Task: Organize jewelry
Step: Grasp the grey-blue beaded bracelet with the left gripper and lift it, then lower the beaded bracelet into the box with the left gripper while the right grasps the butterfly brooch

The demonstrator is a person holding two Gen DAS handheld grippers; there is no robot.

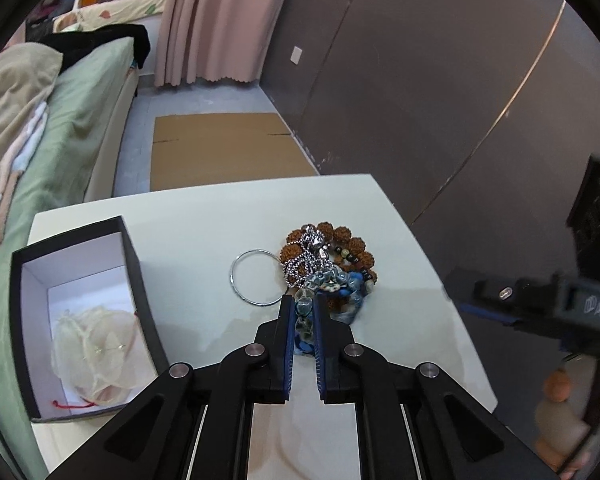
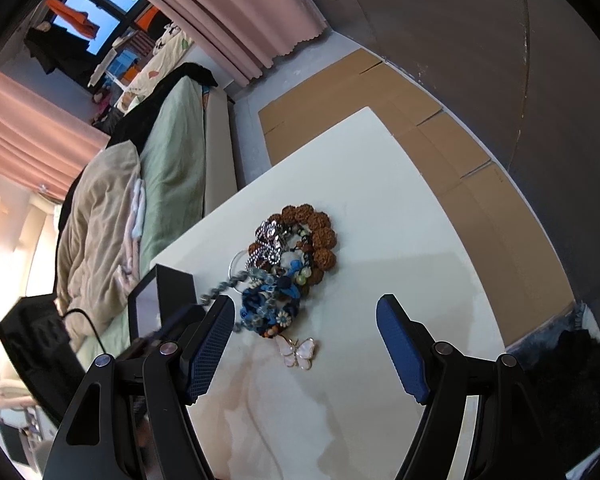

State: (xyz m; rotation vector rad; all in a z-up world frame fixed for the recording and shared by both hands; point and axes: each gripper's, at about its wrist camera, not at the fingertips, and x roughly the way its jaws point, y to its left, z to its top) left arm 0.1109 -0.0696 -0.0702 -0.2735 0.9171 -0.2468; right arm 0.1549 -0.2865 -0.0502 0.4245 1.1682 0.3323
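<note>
light: even, soft indoor, daylight from window (image 2: 96,20) | glare: blown-out white at left edge of right wrist view | blur: right gripper (image 1: 540,304) motion-smeared in left wrist view | distortion: strong fisheye bending, black vignette corners | shadows: faint on table (image 1: 204,232)

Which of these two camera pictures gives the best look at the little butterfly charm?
The right wrist view. The white butterfly charm lies in plain sight on the table, just below the jewelry pile. In the left wrist view I cannot find it; the left gripper covers that part of the pile.
</note>
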